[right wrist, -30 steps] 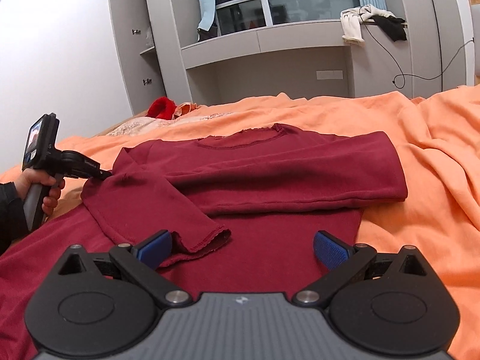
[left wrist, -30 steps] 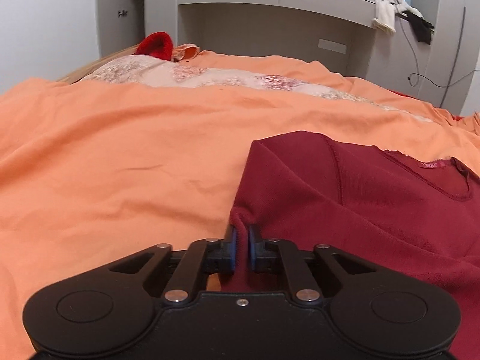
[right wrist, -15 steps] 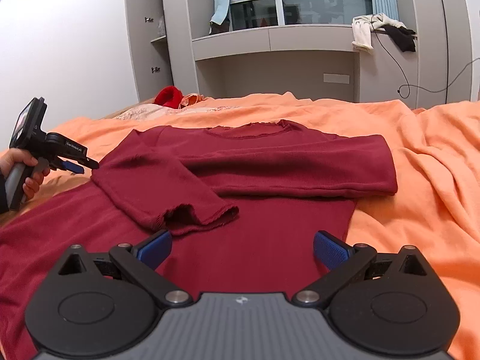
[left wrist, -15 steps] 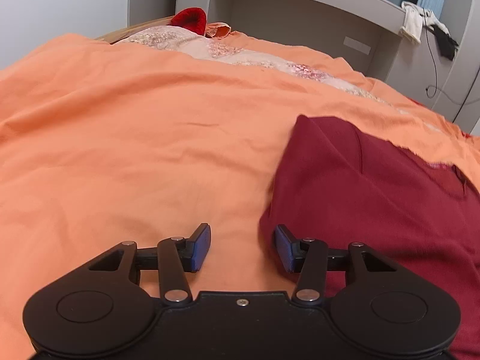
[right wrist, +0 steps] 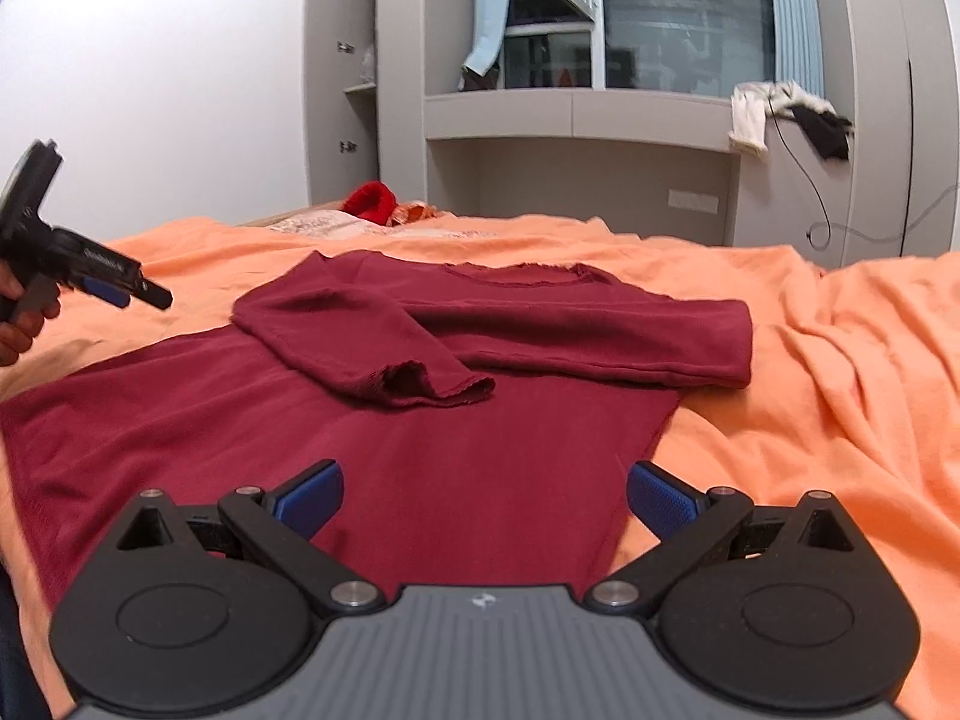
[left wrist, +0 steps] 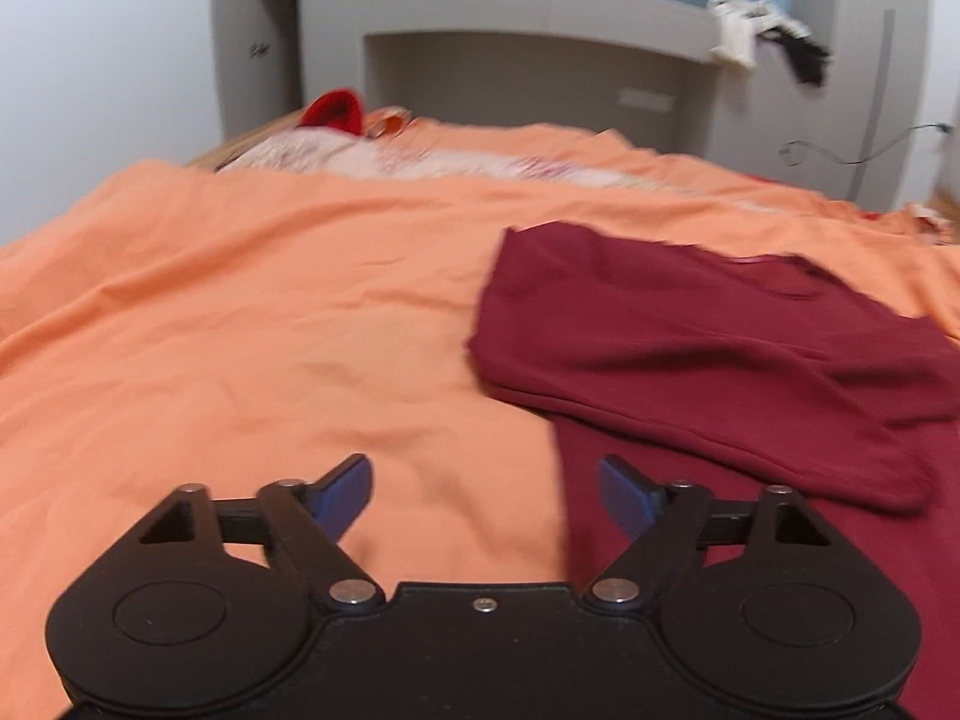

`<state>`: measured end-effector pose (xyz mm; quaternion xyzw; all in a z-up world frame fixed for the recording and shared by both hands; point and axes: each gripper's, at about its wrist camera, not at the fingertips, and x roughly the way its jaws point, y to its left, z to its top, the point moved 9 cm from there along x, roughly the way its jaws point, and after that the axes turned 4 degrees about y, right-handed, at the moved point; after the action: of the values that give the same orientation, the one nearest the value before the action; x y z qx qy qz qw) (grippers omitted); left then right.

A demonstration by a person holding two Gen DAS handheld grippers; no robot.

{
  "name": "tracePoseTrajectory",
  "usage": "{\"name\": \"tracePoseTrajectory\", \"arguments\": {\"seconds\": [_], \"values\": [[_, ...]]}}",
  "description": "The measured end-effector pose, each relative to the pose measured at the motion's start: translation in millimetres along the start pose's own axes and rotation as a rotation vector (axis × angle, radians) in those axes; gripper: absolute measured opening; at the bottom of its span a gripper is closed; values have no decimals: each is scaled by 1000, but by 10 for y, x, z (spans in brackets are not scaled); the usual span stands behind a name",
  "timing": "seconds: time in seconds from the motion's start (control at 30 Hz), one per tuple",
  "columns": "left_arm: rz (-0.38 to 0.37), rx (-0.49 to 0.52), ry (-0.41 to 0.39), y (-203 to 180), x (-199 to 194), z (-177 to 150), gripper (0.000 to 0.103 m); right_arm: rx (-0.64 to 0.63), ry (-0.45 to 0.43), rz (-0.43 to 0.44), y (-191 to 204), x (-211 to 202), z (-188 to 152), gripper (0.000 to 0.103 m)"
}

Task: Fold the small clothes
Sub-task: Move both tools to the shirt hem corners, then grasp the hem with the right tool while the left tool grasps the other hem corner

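While the left gripper (right wrist: 129, 294) hangs with its blue pads spread wide and nothing between them above the orange blanket (left wrist: 240, 312), the dark red sweater (right wrist: 420, 456) lies flat just to its right, both sleeves folded across the chest. The right gripper (right wrist: 483, 495) is likewise spread and empty, low over the sweater's hem. Beyond, pale and black garments (right wrist: 786, 114) drape from the grey shelf (right wrist: 576, 114).

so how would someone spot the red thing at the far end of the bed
Follow the orange blanket past the dark red sweater toward the grey cabinets. The red thing sits at the bed's far edge: small, fuzzy and bright scarlet, not maroon like the sweater.
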<state>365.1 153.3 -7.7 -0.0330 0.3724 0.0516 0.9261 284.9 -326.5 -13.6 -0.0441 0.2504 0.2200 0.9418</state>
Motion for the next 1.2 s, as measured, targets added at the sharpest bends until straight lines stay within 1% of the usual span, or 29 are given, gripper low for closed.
{"name": "tracePoseTrajectory", "arguments": {"seconds": [0.03,0.1,0.27,0.37,0.47,0.63,0.7,0.73,0.8,0.9,0.97,1.0,1.03,1.07,1.1,1.17,1.2], "values": [[-17,16,-22,-62,-131,-48,96,-5,-15,13,22,-74,-20,103],[-43,49,-57,-185,-348,-151,101,-27,-46,33,67,-236,-77,103],[-94,150,-108,-457,-774,-449,102,-148,-108,38,299,-652,-210,103],[-124,186,-121,-571,-949,-643,102,-203,-102,47,448,-846,-331,103],[-143,221,-126,-652,-1065,-821,102,-297,-99,37,624,-982,-451,103],[-147,278,-135,-735,-1177,-1044,102,-465,-39,-34,869,-881,-639,103],[-154,288,-129,-746,-1205,-1116,102,-510,-19,-74,892,-826,-720,102],[-155,294,-128,-752,-1218,-1149,102,-533,-13,-98,897,-791,-750,100],[-155,313,-128,-763,-1230,-1205,102,-569,-19,-148,897,-747,-778,100],[-147,349,-136,-797,-1239,-1290,102,-601,-67,-224,901,-742,-755,100],[-155,369,-137,-837,-1237,-1346,102,-631,-98,-279,903,-738,-746,92],[-161,385,-138,-864,-1231,-1376,102,-639,-101,-294,895,-722,-743,84],[-164,400,-138,-889,-1224,-1402,102,-638,-102,-297,896,-702,-748,76],[-167,418,-138,-918,-1213,-1431,102,-635,-100,-289,906,-682,-758,73],[-171,435,-137,-947,-1202,-1459,102,-636,-96,-279,922,-658,-772,67],[-174,475,-135,-1015,-1180,-1519,102,-658,-94,-274,970,-621,-792,59],[-172,496,-133,-1046,-1165,-1546,102,-670,-98,-275,985,-618,-791,49]]}}
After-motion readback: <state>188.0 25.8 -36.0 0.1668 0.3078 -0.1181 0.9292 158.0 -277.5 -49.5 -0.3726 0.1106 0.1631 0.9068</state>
